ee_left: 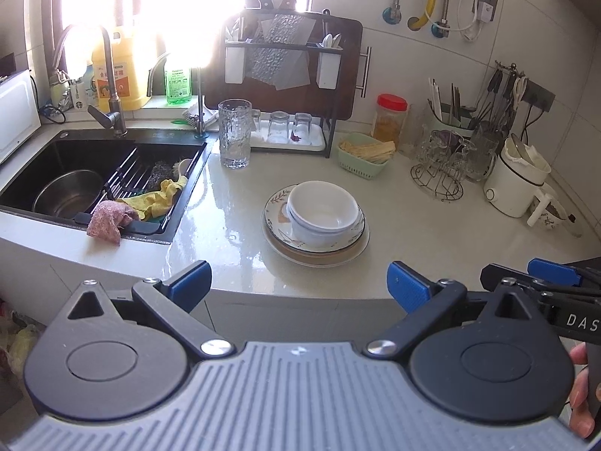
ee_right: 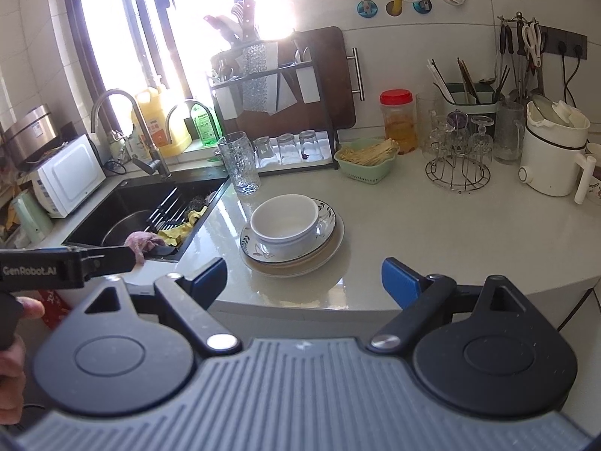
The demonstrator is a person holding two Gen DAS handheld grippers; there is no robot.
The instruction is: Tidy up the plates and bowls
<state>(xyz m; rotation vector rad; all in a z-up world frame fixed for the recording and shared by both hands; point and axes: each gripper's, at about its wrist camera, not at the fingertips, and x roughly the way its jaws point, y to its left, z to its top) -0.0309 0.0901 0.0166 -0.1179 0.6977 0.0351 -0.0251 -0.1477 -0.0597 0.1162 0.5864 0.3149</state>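
Observation:
Two stacked white bowls (ee_left: 323, 212) (ee_right: 285, 221) sit on a leaf-patterned plate (ee_left: 276, 214) (ee_right: 326, 212), which rests on a larger cream plate (ee_left: 319, 255) (ee_right: 293, 267) in the middle of the pale counter. My left gripper (ee_left: 298, 287) hangs open in front of the counter's near edge, short of the stack, with nothing between its blue pads. My right gripper (ee_right: 304, 282) is also open and empty, just short of the stack. The right gripper's tips (ee_left: 541, 274) show at the right edge of the left wrist view; the left gripper's finger (ee_right: 94, 259) shows at the left of the right wrist view.
A black sink (ee_left: 94, 158) with a steel pot, cloths and a faucet (ee_left: 109, 75) lies left. A tall glass (ee_left: 234, 133) stands behind the stack. Farther back are a dish rack (ee_left: 289, 86), a green basket (ee_left: 366, 154), a red-lidded jar (ee_left: 390, 118), a glass stand (ee_left: 443, 165) and a white kettle (ee_left: 514, 184).

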